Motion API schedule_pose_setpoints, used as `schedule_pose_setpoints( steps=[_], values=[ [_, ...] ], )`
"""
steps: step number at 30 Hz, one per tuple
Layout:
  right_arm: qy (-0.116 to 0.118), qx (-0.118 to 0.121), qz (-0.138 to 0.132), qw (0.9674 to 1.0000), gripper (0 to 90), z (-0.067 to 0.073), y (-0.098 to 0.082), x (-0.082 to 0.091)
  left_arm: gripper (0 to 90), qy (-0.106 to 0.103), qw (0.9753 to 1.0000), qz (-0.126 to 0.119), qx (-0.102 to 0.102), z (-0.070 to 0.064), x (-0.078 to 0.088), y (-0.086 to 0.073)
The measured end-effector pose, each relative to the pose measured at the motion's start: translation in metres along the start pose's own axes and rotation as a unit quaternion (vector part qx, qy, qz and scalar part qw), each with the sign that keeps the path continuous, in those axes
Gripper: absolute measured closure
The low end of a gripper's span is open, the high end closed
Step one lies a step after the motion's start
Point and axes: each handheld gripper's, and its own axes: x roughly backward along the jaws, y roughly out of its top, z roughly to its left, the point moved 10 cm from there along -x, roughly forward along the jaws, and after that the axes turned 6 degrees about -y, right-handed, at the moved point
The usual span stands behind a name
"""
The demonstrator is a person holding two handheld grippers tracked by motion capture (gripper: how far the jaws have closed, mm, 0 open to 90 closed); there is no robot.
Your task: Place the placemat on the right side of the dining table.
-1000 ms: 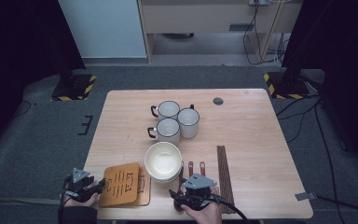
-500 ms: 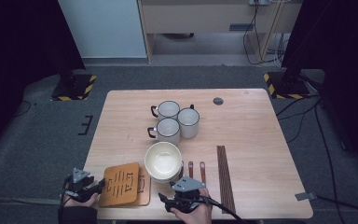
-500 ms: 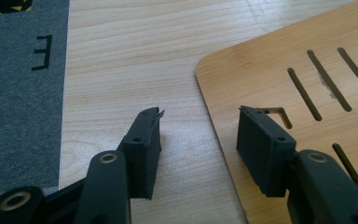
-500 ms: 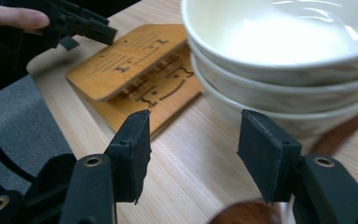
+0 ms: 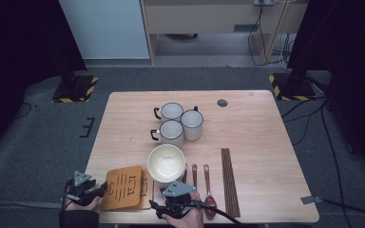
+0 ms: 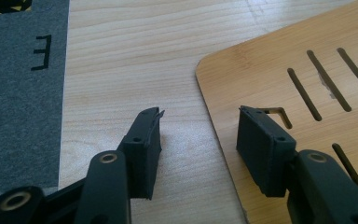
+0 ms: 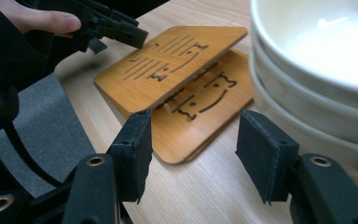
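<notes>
Fingers of both grippers stand spread, pinching nothing.

High view: left gripper (image 5: 95,191) sits at the near-left edge of the trivets (image 5: 123,187), two slotted boards stacked askew on the worktop (image 5: 256,137); right gripper (image 5: 158,205) lies just beside their right edge, before the bowls (image 5: 167,164).

Left gripper view: left fingers (image 6: 145,149) straddle the top trivet's corner (image 6: 279,79), one over bare wood, without pressing.

Right gripper view: right fingers (image 7: 133,154), which have just been closing, flank the lower trivet's near corner (image 7: 186,140); nothing is clamped. The top trivet rests tilted on it.

Judgement: approach done; grasping and separating remain.
</notes>
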Motion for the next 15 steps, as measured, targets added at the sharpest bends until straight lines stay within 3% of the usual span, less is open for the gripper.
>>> schedule_pose_setpoints(
  steps=[15],
  values=[
    [0.015,0.007,0.009,0.9998,46.3,0.018,0.009,-0.022,48.8,-0.001,1.0000,-0.003,0.003,0.000,0.000,0.000]
  ],
)
